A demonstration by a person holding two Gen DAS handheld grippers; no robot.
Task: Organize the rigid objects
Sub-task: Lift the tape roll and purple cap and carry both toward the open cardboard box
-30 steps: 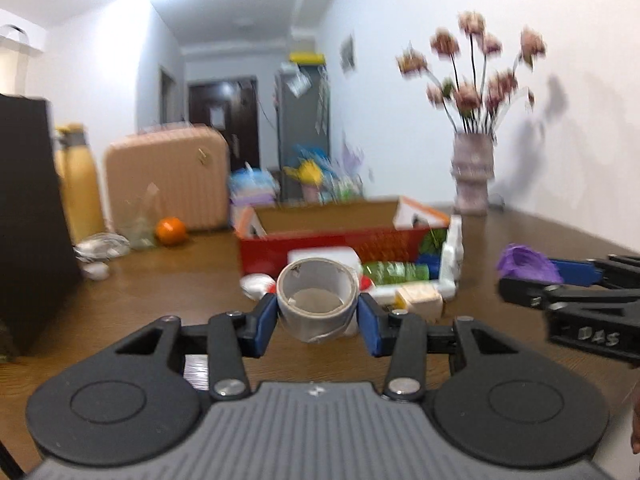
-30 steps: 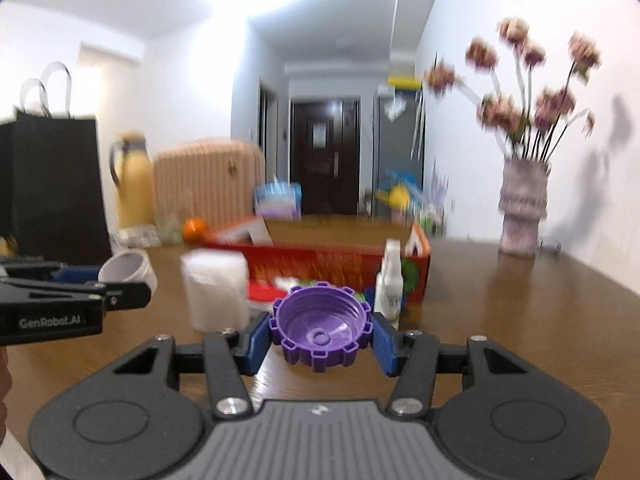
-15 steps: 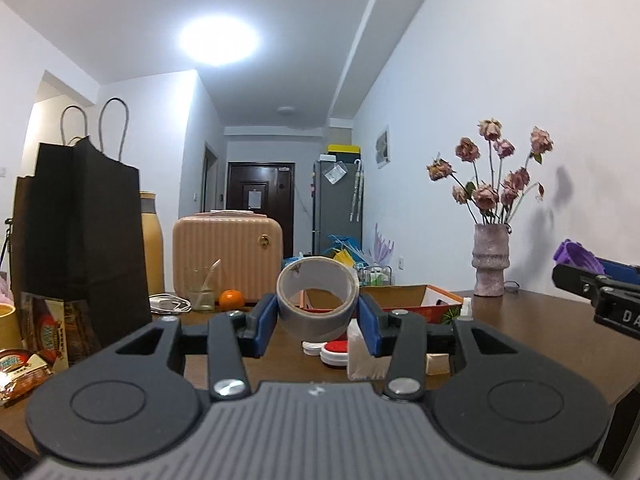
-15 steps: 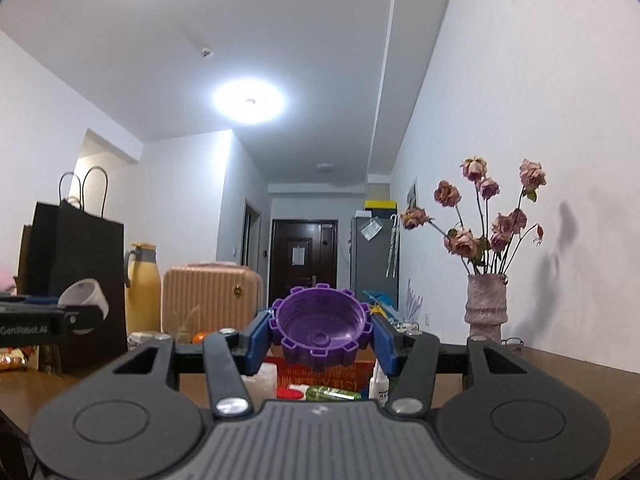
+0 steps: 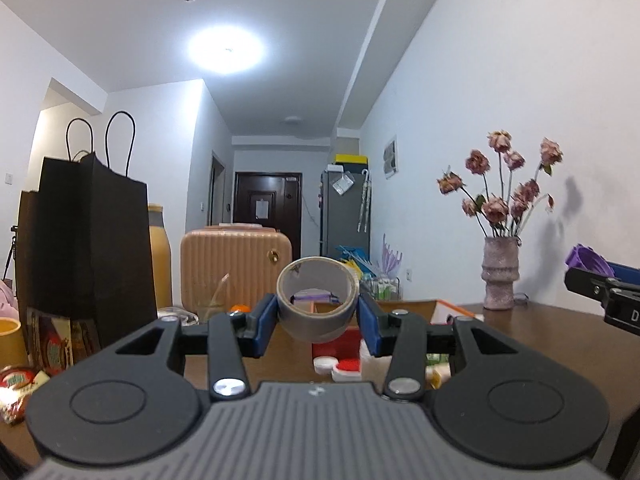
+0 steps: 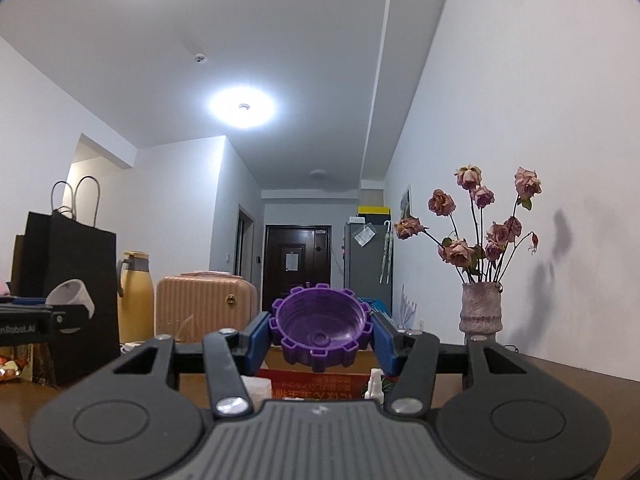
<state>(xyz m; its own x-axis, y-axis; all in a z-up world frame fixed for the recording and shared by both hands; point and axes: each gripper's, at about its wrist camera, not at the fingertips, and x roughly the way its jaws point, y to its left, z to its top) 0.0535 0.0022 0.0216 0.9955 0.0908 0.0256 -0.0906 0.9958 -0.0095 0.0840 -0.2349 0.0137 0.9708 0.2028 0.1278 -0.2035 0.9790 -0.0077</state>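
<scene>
Both grippers raised since earlier: left gripper (image 5: 318, 322) fingers pinch 1 tape roll (image 5: 317, 301); right gripper (image 6: 320, 338) fingers pinch 1 purple cap (image 6: 320, 326).

a lived-in home; a hallway leads to a dark front door (image 5: 267, 211), with a suitcase (image 5: 236, 266), a fridge (image 5: 345, 208) (notes stuck on) and a vase of dried roses (image 6: 480, 312)
</scene>
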